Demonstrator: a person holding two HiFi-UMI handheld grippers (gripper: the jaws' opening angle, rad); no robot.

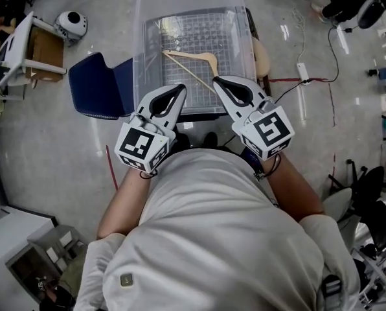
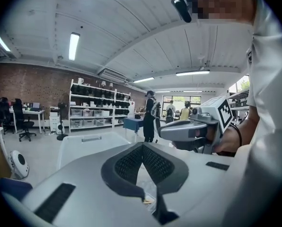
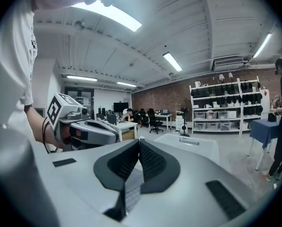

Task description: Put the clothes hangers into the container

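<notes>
A clear plastic container (image 1: 141, 44) stands on the floor in front of me, and one wooden clothes hanger (image 1: 193, 62) lies on its ribbed bottom. My left gripper (image 1: 180, 88) hovers over the container's near edge, shut, with nothing between its jaws. My right gripper (image 1: 217, 80) hangs beside it, close to the hanger's near arm, and is also shut and empty. In the left gripper view the jaws (image 2: 142, 145) meet at their tips above the container (image 2: 91, 145). The right gripper view shows its jaws (image 3: 138, 141) pressed together over the container (image 3: 193, 143).
A dark blue chair seat (image 1: 99, 86) lies left of the container. Further left are a cardboard box (image 1: 44, 54) and a round white fan (image 1: 71, 24). A power strip (image 1: 303, 72) and cables run on the right. Shelving (image 2: 93, 108) and standing people (image 2: 150, 115) are far off.
</notes>
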